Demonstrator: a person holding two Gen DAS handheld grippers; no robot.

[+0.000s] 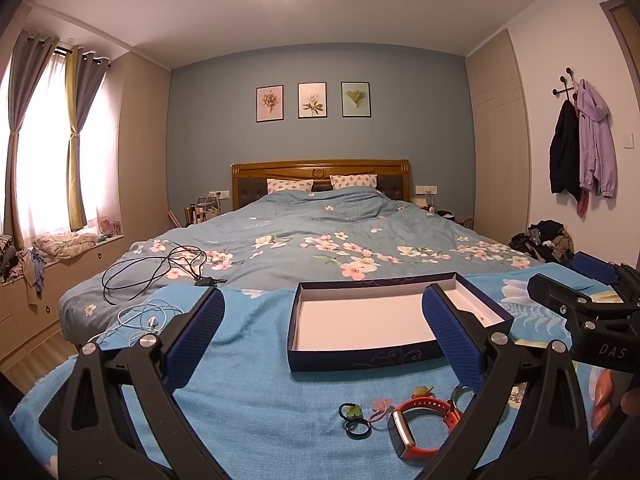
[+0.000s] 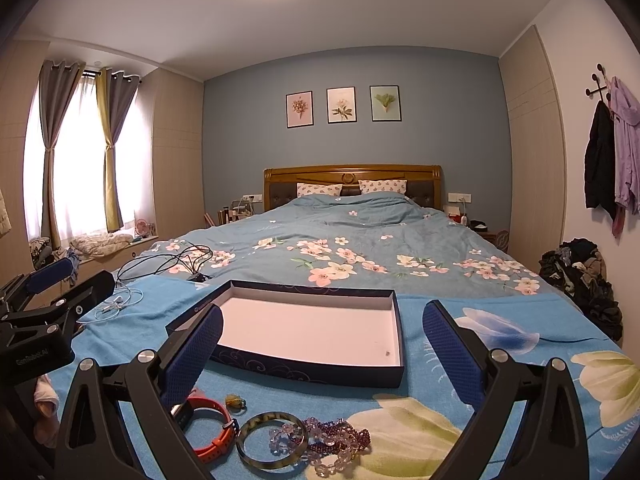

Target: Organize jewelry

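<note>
On the blue blanket (image 2: 280, 396), the empty box (image 2: 308, 328) lies long-axis sideways beyond both spread, empty hand-held grippers (image 1: 324, 320) (image 2: 322, 332).

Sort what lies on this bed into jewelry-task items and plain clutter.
Task items: open box; orange watch; green bangle; clear bead bracelet; purple bead bracelet; dark ring; black hair tie.

Clutter: black cable; white earphones; clothes pile.
</note>
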